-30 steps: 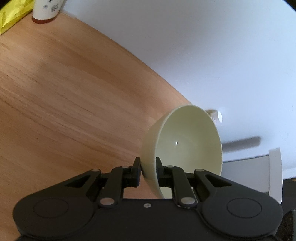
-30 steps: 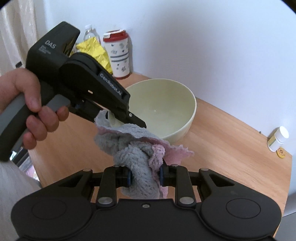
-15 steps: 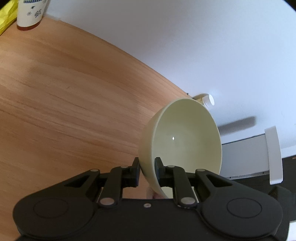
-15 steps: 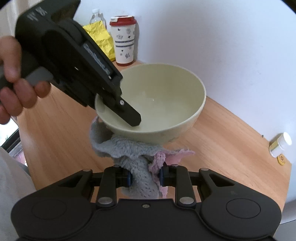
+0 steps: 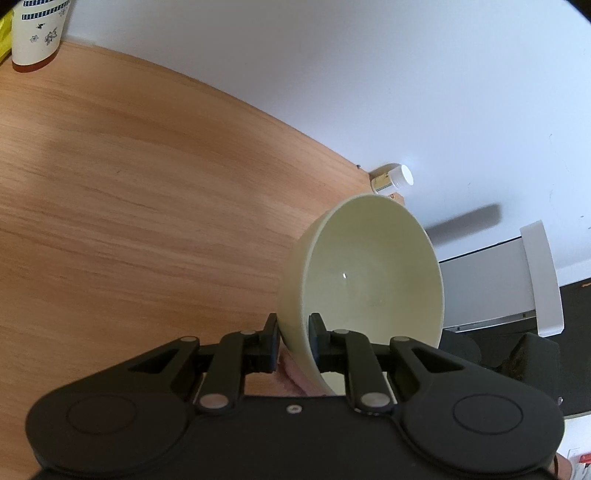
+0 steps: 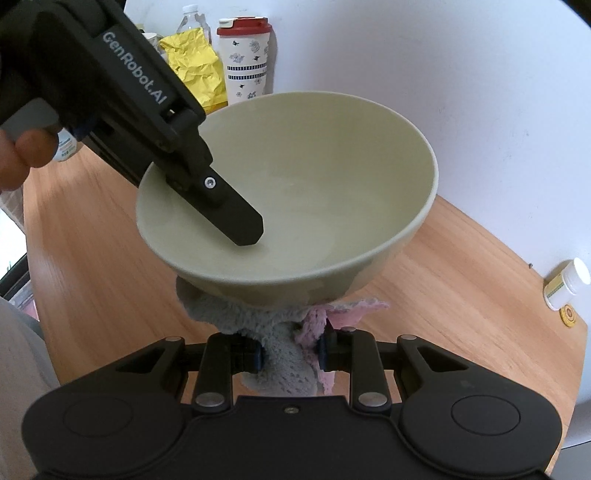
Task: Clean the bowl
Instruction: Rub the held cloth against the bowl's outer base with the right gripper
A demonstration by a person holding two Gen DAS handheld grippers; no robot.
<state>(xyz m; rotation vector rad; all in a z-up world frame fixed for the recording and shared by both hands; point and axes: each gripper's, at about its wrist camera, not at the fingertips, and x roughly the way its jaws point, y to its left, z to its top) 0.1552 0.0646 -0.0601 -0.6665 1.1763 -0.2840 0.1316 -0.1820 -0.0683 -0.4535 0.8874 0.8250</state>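
Note:
My left gripper (image 5: 293,341) is shut on the rim of a pale cream bowl (image 5: 373,273) and holds it in the air above the wooden table (image 5: 129,206). In the right wrist view the same bowl (image 6: 314,184) fills the middle, with one left finger (image 6: 236,218) inside it. My right gripper (image 6: 291,356) is shut on a grey and pink cloth (image 6: 284,343), which sits just under the bowl's bottom and touches it.
A red-lidded patterned cup (image 6: 245,62), a yellow bag (image 6: 194,59) and a clear bottle (image 6: 192,22) stand at the table's back by the white wall. A small white-capped bottle (image 6: 563,284) stands near the right table edge.
The bowl has been lifted and brought closer to the right gripper. It now sits over the cloth, which was beside and in front of it a second ago.

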